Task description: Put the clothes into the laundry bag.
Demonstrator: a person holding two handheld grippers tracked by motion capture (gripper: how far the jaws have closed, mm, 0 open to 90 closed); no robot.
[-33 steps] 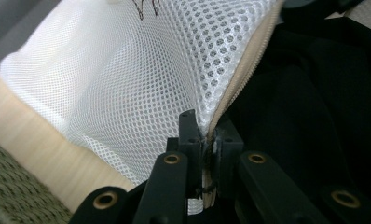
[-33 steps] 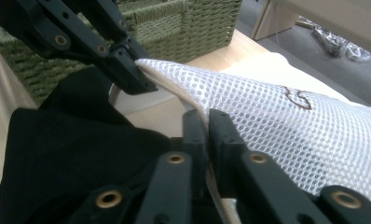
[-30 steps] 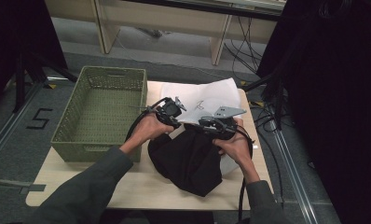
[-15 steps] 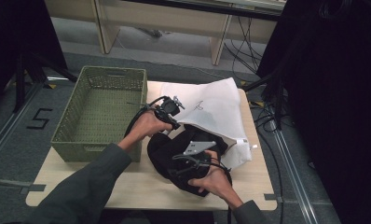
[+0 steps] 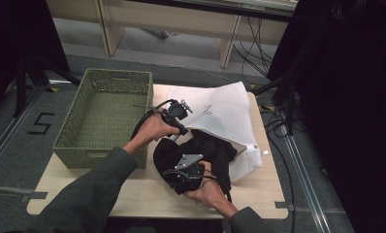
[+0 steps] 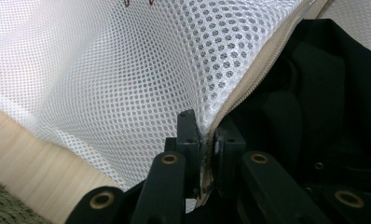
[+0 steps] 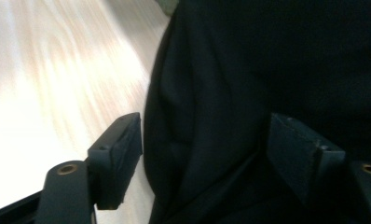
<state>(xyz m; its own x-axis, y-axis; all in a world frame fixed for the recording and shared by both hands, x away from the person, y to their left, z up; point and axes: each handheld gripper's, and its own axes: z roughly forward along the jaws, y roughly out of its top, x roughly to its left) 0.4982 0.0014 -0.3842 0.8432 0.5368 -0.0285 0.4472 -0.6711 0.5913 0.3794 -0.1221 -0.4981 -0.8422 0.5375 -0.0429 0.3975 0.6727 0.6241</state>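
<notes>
The zipper edge of the white mesh bag (image 6: pixel 127 70) is clamped by the left hand-held gripper (image 6: pixel 204 140). The black garment (image 7: pixel 267 70), half inside the bag on the surface (image 5: pixel 147 194), is straddled by the right hand-held gripper (image 7: pixel 204 154), its jaws spread after just opening.

Materials and finish, table scene

Laundry bag (image 6: pixel 127 70): white open-weave mesh cloth, beige woven zipper tape along its edge. Garment (image 7: pixel 249 70): black matt cloth, soft folds. Table (image 5: pixel 147 194): pale wood, smooth, visible grain. Basket (image 5: pixel 104 116): green perforated plastic, matt. Left gripper (image 6: pixel 206 140): black matt plastic, brass-coloured rivets.
</notes>
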